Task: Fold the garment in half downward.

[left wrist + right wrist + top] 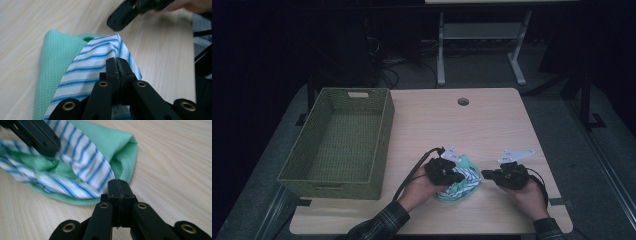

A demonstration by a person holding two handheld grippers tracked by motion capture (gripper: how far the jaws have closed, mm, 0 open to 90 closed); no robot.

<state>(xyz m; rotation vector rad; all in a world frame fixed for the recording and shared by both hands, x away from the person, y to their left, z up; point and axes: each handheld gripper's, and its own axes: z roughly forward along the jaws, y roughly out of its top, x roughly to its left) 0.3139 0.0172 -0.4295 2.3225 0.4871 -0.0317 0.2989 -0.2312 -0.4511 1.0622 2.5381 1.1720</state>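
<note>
My left gripper (117, 65) pinches the cloth (460, 184), bunched on the table right of the basket (341, 141). My right gripper (119, 188) is clenched on nothing beside it. Nothing is in the basket yet.

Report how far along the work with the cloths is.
Done: little shows as finished; the green basket holds nothing I can see. In hand: the left tool is shut on the striped cloth, which lies over the green cloth near the table's front edge. The right tool is shut beside the cloths, gripping nothing. Left: probably folding the cloths or moving them to the basket.
</note>
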